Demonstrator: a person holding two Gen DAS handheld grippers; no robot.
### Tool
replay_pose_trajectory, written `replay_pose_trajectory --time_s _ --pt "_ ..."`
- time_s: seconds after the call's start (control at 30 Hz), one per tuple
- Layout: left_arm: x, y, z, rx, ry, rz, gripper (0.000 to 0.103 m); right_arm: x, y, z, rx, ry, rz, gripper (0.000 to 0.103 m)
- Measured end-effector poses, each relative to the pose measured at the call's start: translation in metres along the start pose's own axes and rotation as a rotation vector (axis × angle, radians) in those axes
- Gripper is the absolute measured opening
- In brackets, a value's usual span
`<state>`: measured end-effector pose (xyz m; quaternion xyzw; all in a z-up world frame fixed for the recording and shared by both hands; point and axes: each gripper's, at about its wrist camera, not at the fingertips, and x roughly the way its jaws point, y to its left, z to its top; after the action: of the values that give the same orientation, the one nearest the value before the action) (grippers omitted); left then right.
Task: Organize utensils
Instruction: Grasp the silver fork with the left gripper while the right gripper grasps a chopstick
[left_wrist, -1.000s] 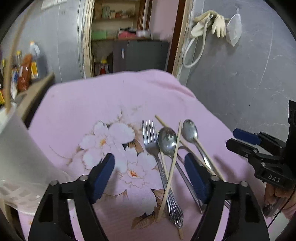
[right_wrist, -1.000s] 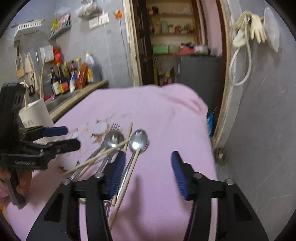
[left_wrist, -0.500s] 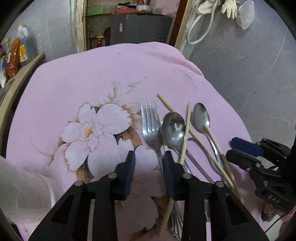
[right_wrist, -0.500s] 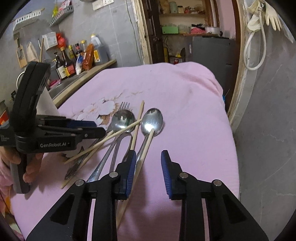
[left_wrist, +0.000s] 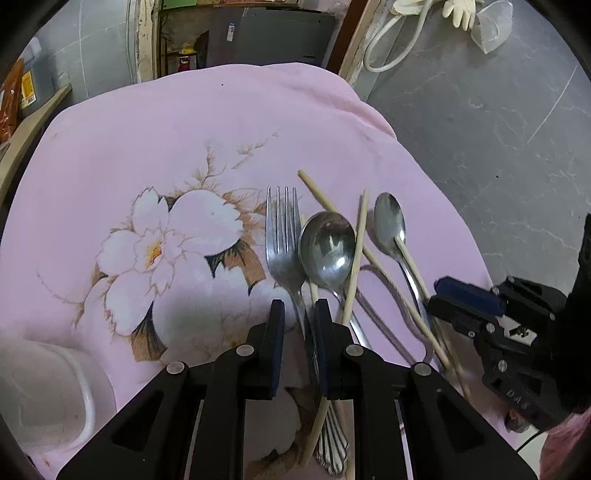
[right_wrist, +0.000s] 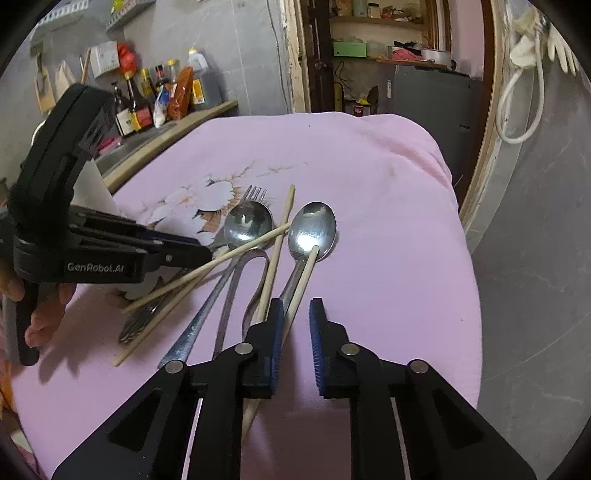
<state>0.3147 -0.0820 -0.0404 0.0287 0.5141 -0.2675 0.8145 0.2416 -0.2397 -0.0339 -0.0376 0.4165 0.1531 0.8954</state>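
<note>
L gripper (left_wrist: 298, 332), lower centre of L view: jaws closing, nearly together, fork (left_wrist: 282, 236) handle in the gap, close to the R pad; not seen clamped yet. Best to finish the squeeze square on the handle, keep the mid stick (left_wrist: 354, 266) just right of it out of the bite, then lift straight w/o dragging the big spoon (left_wrist: 327, 247) alongside.

R gripper (right_wrist: 296, 332), lower centre of R view: jaws closing too, small gap left, R stick (right_wrist: 305, 277) entering by the L pad & running under that finger; no grip seen. Better nudged left to centre the stick, else prob. an edge pinch & a flick.

Looks, pile mid-frame on pink cloth (left_wrist: 184, 129):
- Fork: steel, four tines, ribbed handle end, lying flat.
- Big spoon: bowl up, just beside fork.
- Sticks: pale wood, thin, crossed over the metal.
- Small spoon (left_wrist: 388, 221): rightmost, stick tip on its bowl.

All thin & slick; likely slippy.
</note>
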Motion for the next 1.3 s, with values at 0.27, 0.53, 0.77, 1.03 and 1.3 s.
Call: replay_pose_trajectory --time_s 0.27,0.53,0.77,1.03,1.3 --pt "0.000 -0.001 -0.003 -0.042 0.004 0.007 0.004 -0.007 0.001 -0.007 -0.036 0.013 -0.030 0.006" --pt "-0.015 0.001 -0.021 -0.038 -0.003 0.034 0.003 -0.016 -0.002 -0.015 -0.032 0.012 -0.045 0.006" --pt "-0.018 -0.004 -0.027 0.014 0.044 0.067 0.004 -0.010 0.003 -0.014 -0.048 0.045 -0.066 0.006" --pt "-0.006 -0.022 -0.015 0.105 0.148 0.090 0.022 0.004 0.014 -0.001 -0.118 0.100 -0.098 0.007" --pt "-0.004 -0.026 -0.011 0.077 0.135 0.150 0.003 0.007 0.012 0.007 -0.078 0.142 -0.103 0.003"
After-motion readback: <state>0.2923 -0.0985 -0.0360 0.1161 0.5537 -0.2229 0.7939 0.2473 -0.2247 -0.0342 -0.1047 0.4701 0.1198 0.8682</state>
